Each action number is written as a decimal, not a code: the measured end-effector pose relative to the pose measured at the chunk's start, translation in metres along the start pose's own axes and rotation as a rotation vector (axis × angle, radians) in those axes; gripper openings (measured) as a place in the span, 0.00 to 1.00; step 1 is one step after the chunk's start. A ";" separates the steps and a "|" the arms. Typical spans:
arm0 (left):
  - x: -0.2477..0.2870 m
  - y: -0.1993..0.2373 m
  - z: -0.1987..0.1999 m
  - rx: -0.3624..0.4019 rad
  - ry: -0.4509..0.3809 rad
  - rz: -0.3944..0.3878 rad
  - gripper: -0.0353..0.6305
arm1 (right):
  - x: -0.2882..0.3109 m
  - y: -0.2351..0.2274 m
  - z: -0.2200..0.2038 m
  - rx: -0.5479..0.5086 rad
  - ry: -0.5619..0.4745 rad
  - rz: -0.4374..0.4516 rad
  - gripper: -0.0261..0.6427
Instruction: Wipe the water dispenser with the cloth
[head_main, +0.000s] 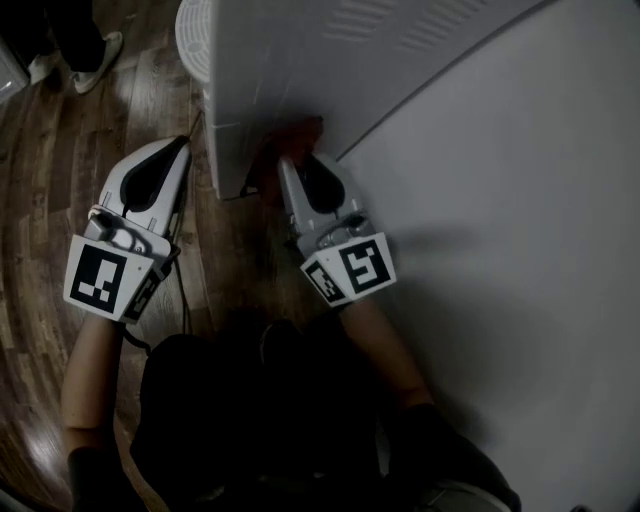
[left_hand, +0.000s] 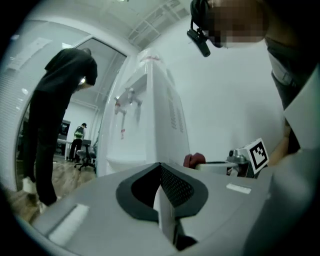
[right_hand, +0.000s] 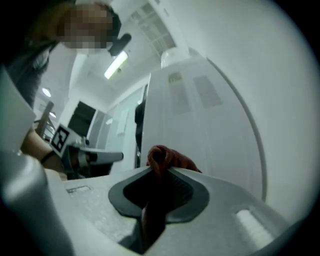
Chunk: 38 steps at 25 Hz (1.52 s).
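The white water dispenser (head_main: 300, 70) stands ahead of me, its side panel (right_hand: 200, 135) close to my right gripper (head_main: 290, 165). That gripper is shut on a dark red cloth (right_hand: 167, 159), which bulges out past its tips against the dispenser's lower side (head_main: 295, 135). My left gripper (head_main: 165, 165) hangs to the left of the dispenser's corner, shut with nothing in it. In the left gripper view the dispenser's front with its taps (left_hand: 127, 97) rises ahead, and the red cloth (left_hand: 194, 160) shows at the right gripper's tip.
A white wall (head_main: 520, 260) runs along the right of the dispenser. The floor (head_main: 60, 150) is dark wood planks. A person in black (left_hand: 60, 115) stands to the left near a glass partition, and shoes (head_main: 95, 60) show at the top left.
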<state>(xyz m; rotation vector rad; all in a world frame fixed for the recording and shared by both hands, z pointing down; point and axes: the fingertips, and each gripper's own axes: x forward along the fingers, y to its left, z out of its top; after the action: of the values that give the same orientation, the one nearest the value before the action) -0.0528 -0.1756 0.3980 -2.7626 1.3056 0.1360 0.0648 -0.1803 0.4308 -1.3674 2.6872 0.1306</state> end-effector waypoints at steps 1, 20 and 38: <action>-0.001 -0.001 0.021 0.015 -0.023 -0.014 0.08 | 0.001 0.007 0.038 -0.003 -0.067 0.033 0.11; 0.011 0.028 0.352 0.320 -0.260 0.042 0.08 | 0.096 0.050 0.426 -0.261 -0.334 0.103 0.11; -0.013 0.066 -0.023 0.013 0.108 0.147 0.08 | 0.059 0.037 0.002 -0.129 0.135 0.175 0.11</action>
<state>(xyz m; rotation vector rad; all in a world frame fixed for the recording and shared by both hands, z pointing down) -0.1113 -0.2102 0.4202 -2.6959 1.5303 -0.0124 0.0003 -0.2050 0.4203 -1.2118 2.9566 0.2402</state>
